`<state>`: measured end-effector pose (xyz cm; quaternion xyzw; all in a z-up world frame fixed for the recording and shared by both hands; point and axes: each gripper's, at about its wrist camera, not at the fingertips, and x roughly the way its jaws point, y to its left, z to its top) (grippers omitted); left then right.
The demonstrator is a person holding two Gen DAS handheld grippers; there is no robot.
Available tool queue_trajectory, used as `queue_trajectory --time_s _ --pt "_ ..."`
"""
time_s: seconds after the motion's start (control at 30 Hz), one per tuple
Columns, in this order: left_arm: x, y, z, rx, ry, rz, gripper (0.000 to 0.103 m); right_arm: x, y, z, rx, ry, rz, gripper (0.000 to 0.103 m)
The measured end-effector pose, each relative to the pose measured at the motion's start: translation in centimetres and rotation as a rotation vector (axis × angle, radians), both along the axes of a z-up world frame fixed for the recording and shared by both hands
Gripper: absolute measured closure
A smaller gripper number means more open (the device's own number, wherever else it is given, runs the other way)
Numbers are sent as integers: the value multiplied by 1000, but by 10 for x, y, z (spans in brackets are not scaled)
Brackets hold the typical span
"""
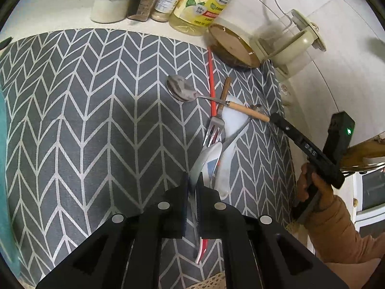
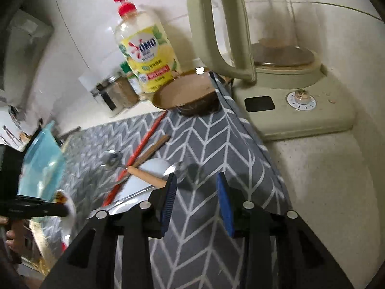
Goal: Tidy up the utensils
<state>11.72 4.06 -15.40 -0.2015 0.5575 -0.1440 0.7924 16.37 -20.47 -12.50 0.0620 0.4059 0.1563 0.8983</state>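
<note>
Utensils lie in a loose pile on the right part of a grey chevron mat (image 1: 84,120) on the tabletop (image 2: 324,180). A metal spoon (image 1: 179,89) with a wooden handle lies across a red chopstick (image 1: 211,84), a fork (image 1: 214,127) and a white ladle (image 1: 231,120). In the left wrist view the left hand-held gripper (image 1: 192,192) is pressed together on a white ceramic spoon (image 1: 207,161), whose bowl sticks out beyond the fingertips, close to the pile. The right hand-held gripper (image 2: 196,180) is spread with nothing between its blue pads (image 2: 225,204), over bare mat just right of the pile; a second metal spoon (image 2: 173,171) lies just beyond its left finger. Far along the wall stand spice jars (image 1: 113,2) and a yellow soap bottle (image 2: 146,55). A brown bowl (image 2: 187,94) sits at the mat's far edge, and a cream kettle (image 2: 276,48) on its base is just right of the mat. A teal tub (image 2: 43,163) stands at the mat's left side. From the left wrist view, a hand (image 1: 312,183) in a tan sleeve (image 1: 341,236) holds the right gripper at the right edge.
</note>
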Motion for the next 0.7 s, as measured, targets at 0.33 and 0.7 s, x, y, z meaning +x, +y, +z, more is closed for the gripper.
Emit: queue_trajectory --time_s 0.33,0.7 --pt "-1 -3 5 3 -1 14 96 14 16 -2 -107 -50 -13 69" --pt "-4 -5 6 -9 -8 45 96 29 10 -20 145 95 49 70"
